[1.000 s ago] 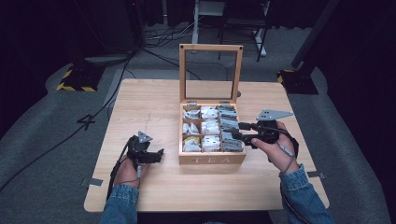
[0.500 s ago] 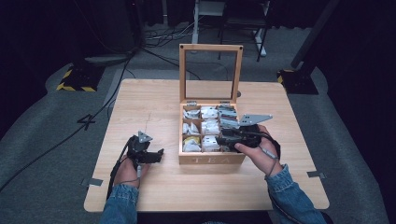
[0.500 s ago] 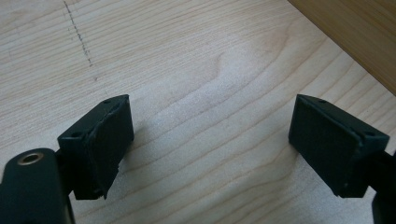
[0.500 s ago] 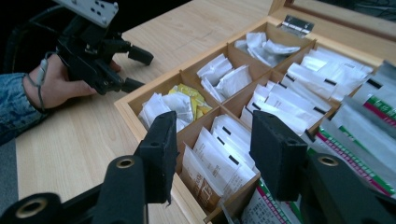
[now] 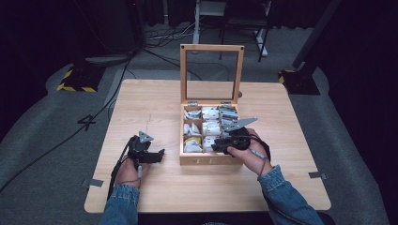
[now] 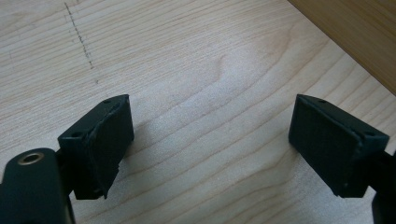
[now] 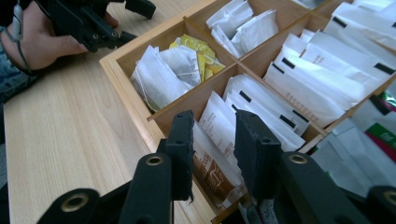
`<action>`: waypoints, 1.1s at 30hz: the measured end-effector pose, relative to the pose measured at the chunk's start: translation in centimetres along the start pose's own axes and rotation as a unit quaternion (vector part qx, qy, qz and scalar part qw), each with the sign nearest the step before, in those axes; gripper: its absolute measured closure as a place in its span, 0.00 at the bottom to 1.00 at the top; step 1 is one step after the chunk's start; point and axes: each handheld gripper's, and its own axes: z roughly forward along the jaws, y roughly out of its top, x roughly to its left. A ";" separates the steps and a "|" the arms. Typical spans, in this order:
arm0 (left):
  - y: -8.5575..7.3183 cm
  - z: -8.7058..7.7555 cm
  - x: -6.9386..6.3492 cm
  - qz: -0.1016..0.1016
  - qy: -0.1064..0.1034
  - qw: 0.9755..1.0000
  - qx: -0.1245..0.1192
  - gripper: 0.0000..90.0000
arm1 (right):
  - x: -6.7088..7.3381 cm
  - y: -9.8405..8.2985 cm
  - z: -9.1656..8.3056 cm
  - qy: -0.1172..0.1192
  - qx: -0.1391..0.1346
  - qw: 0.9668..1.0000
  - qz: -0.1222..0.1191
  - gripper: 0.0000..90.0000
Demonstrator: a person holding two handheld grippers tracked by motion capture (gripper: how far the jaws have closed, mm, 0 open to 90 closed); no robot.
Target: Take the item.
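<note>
Dark room, pale counter [image 5: 155,101]. Your right tool [image 7: 212,140], jaws narrowly parted, reaches into the box's [image 5: 209,160] near middle cell; pinch a sachet [image 7: 219,128] next. Left tool [image 6: 210,140] rests spread beside the box.

The person wears blue denim sleeves [image 5: 286,199]. Each hand carries a black two-jaw gripper: the left gripper [image 5: 149,154] trails a dark cable, and the right gripper [image 5: 220,146] bears a grey three-cornered plate.

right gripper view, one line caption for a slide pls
Right hand-held gripper, jaws narrowly parted, over white sachets in the front middle compartment of a wooden tea box.
</note>
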 end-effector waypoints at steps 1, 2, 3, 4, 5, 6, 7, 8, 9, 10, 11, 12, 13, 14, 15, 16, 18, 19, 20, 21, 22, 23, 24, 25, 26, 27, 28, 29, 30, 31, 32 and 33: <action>0.0 0.0 0.0 0.000 0.000 1.000 0.000 0.16 | 0.0 0.0 0.2 0.001 0.004 1.000 -0.001 0.76; 0.0 0.0 0.0 0.000 0.000 1.000 0.000 0.16 | 0.0 0.0 0.2 0.001 0.004 1.000 -0.001 0.76; 0.0 0.0 0.0 0.000 0.000 1.000 0.000 0.16 | 0.0 -0.1 0.5 0.001 0.011 1.000 -0.001 0.77; 0.0 0.0 0.0 0.000 0.000 1.000 0.000 0.16 | -0.1 -0.2 0.6 0.000 0.014 1.000 0.000 0.78; 0.0 0.0 0.0 0.000 0.000 1.000 0.000 0.16 | -0.1 -0.2 0.7 0.001 0.016 1.000 0.001 0.79; 0.0 0.0 0.0 0.000 0.000 1.000 0.000 0.16 | -0.1 -0.2 0.8 0.000 0.017 1.000 0.001 0.80; 0.0 0.0 0.0 0.000 0.000 1.000 0.000 0.16 | -0.1 -0.3 0.9 -0.003 0.019 1.000 0.001 0.81; 0.0 0.0 0.0 0.000 0.000 1.000 0.000 0.16 | -0.1 -0.3 1.0 -0.003 0.020 1.000 0.001 0.82; 0.0 0.0 0.0 0.000 0.000 1.000 0.000 0.16 | -0.2 -0.4 1.0 -0.003 0.021 1.000 0.002 0.83; 0.0 0.0 0.0 0.000 0.000 1.000 0.000 0.16 | -0.2 -0.4 1.0 -0.003 0.021 1.000 0.002 0.83; 0.0 0.0 0.0 0.000 0.000 1.000 0.000 0.16 | -0.2 -0.5 1.1 0.000 0.025 1.000 0.003 0.88; 0.0 0.0 0.0 0.000 0.000 1.000 0.000 0.16 | -0.2 -0.5 1.1 0.000 0.025 1.000 0.003 0.88; 0.0 0.0 0.0 0.000 0.000 1.000 0.000 0.16 | -0.1 -0.5 1.2 0.003 0.028 1.000 0.001 0.94; 0.0 0.0 0.0 -0.001 0.000 1.000 0.000 0.16 | -0.1 -0.5 1.2 0.002 0.029 1.000 -0.001 0.97; 0.0 0.0 0.0 -0.001 0.000 1.000 0.000 0.16 | 0.0 -0.5 1.2 0.003 0.031 1.000 -0.004 1.00; 0.0 0.0 0.0 -0.001 0.000 1.000 0.000 0.16 | 0.1 -0.5 1.1 0.003 0.029 1.000 -0.009 1.00; 0.0 0.0 0.0 -0.001 0.000 1.000 0.000 0.16 | 0.1 -0.5 1.0 0.003 0.028 1.000 -0.011 1.00; 0.0 0.0 0.0 0.000 0.000 1.000 0.000 0.16 | 0.2 -0.4 1.0 0.003 0.027 1.000 -0.014 1.00; 0.0 0.0 0.0 0.000 0.000 1.000 0.000 0.16 | 0.3 -0.3 0.9 0.002 0.022 1.000 -0.017 1.00; 0.0 0.0 0.0 0.000 0.000 1.000 0.000 0.16 | 0.3 -0.3 0.8 0.002 0.019 1.000 -0.020 1.00; 0.0 0.0 0.0 -0.001 0.000 1.000 0.000 0.16 | 0.5 -0.2 0.6 0.002 0.013 1.000 -0.023 1.00; 0.0 0.0 0.0 0.000 0.000 1.000 0.000 0.16 | 0.5 -0.1 0.5 0.002 0.010 1.000 -0.026 1.00; 0.0 0.0 0.0 -0.001 0.000 1.000 0.000 0.16 | 0.6 -0.1 0.4 0.002 0.007 1.000 -0.028 1.00; 0.0 0.0 0.0 -0.001 0.000 1.000 0.000 0.16 | 0.6 0.0 0.3 0.003 0.003 1.000 -0.030 1.00; 0.0 0.0 0.0 -0.001 0.000 1.000 0.000 0.16 | 0.6 0.0 0.3 0.003 0.003 1.000 -0.030 1.00; 0.0 0.0 0.0 0.000 0.000 1.000 0.000 0.16 | 0.7 0.1 -0.1 0.002 -0.006 1.000 -0.031 1.00; 0.0 0.0 0.0 0.000 0.000 1.000 0.000 0.16 | 0.7 0.1 -0.1 0.002 -0.006 1.000 -0.031 1.00; 0.0 0.0 0.0 0.000 0.000 1.000 0.000 0.16 | 0.7 0.2 -0.6 -0.001 -0.015 0.999 -0.031 1.00; 0.0 0.0 0.0 0.000 0.000 1.000 0.000 0.16 | 0.7 0.3 -0.7 -0.001 -0.019 0.999 -0.032 1.00; 0.0 0.0 0.0 0.000 0.000 1.000 0.000 0.16 | 0.7 0.4 -1.0 -0.003 -0.025 0.999 -0.032 1.00; 0.0 0.0 0.0 0.000 0.000 1.000 0.000 0.16 | 0.7 0.4 -1.0 -0.003 -0.025 0.999 -0.032 1.00; 0.0 0.0 0.0 0.000 0.000 1.000 0.000 0.16 | 0.7 0.4 -1.3 -0.003 -0.030 0.999 -0.032 1.00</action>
